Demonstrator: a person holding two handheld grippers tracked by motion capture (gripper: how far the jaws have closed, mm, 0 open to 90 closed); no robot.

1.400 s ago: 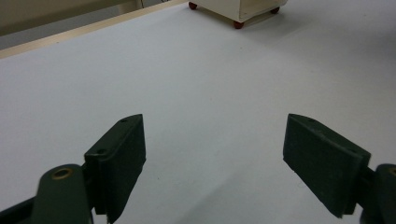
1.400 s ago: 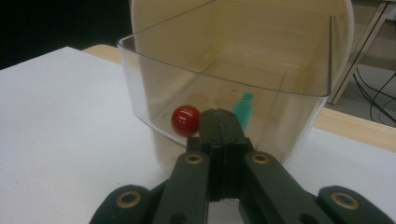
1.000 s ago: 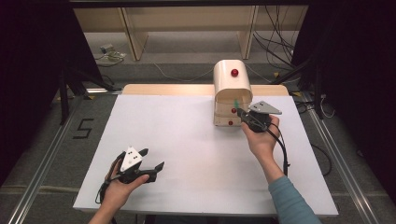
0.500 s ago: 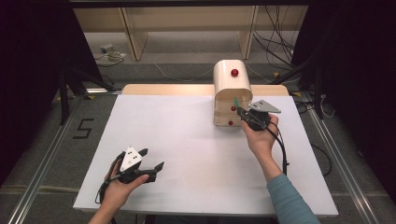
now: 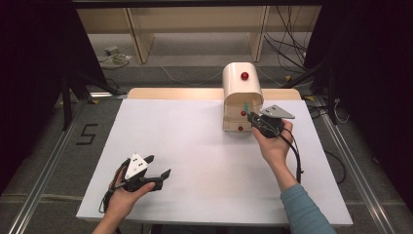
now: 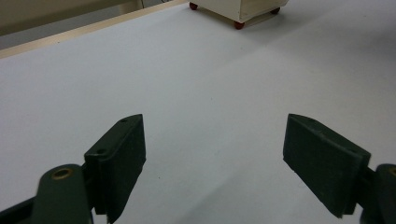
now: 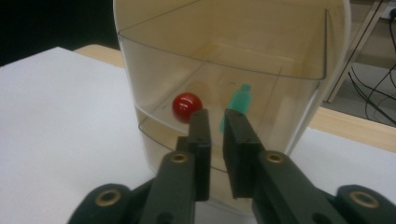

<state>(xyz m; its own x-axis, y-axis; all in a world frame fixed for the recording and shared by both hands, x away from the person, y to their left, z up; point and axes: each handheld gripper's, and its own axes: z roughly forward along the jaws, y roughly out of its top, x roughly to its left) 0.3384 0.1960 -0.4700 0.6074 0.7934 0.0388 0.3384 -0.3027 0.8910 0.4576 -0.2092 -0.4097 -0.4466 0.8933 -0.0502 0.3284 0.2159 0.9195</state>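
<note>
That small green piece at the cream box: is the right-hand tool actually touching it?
Cannot tell. In the right gripper view the right gripper has its jaws nearly closed just below the green piece at the clear drawer, overlapping it; no gap or contact shows plainly.

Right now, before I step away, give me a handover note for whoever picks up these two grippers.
Left gripper: open, holding nothing, low over the near-left of the white table.
Right gripper: jaws almost closed, apparently pinching the small green piece, right at the clear drawer of the cream cabinet, beside its red knob.
Done: green piece brought up to the cabinet.
Left: probably to put the piece in the drawer and let go; whether it is already inside can't be told.
</note>
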